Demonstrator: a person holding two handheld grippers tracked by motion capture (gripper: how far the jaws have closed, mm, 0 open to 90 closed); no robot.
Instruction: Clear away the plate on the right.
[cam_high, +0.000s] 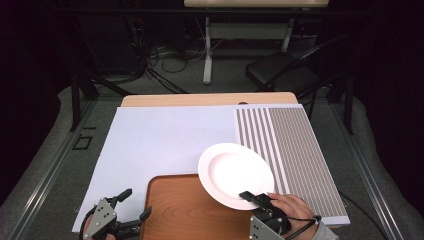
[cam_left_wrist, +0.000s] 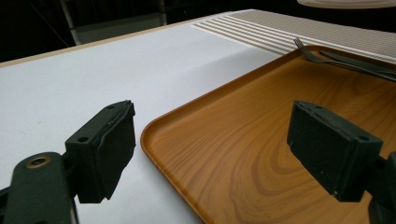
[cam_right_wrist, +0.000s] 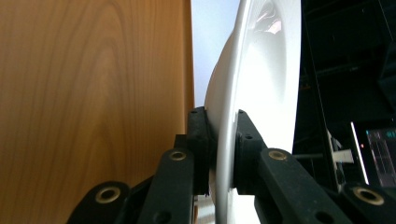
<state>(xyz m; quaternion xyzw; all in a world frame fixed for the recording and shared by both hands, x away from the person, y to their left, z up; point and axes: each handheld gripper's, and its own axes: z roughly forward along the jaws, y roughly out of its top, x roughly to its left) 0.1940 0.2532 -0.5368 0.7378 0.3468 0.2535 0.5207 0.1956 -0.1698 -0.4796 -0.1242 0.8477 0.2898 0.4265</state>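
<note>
1. The tabletop (cam_high: 205, 99) is pale wood, and a white sheet (cam_high: 165, 140) covers most of it. A striped and dotted grey mat (cam_high: 300, 150) lies along the right side.
2. A brown wooden tray (cam_high: 185, 210) sits at the near edge, on the white sheet.
3. The room behind is dark. On the floor past the far edge are loose cables (cam_high: 170, 60), a white table leg (cam_high: 207, 50) and a black folding chair (cam_high: 285, 70).
4. The right tongs (cam_high: 251, 196) are clamped on the near rim of a white plate (cam_high: 232, 172), one pad on top and one underneath.
5. The plate is held over the far right corner of the tray and reaches out over the sheet and the left edge of the mat. It is round, so it has no long axis. Its hollow side faces up, and it stretches away from the tongs toward the far left.
6. In the right gripper view the plate's rim (cam_right_wrist: 229, 154) runs edge-on between the two pads.
7. The left tongs (cam_high: 135, 204) are open and hold nothing, at the tray's near left corner.
8. In the left gripper view a fork (cam_left_wrist: 322, 55) and a knife (cam_left_wrist: 364, 65) lie at the tray's far side.
</note>
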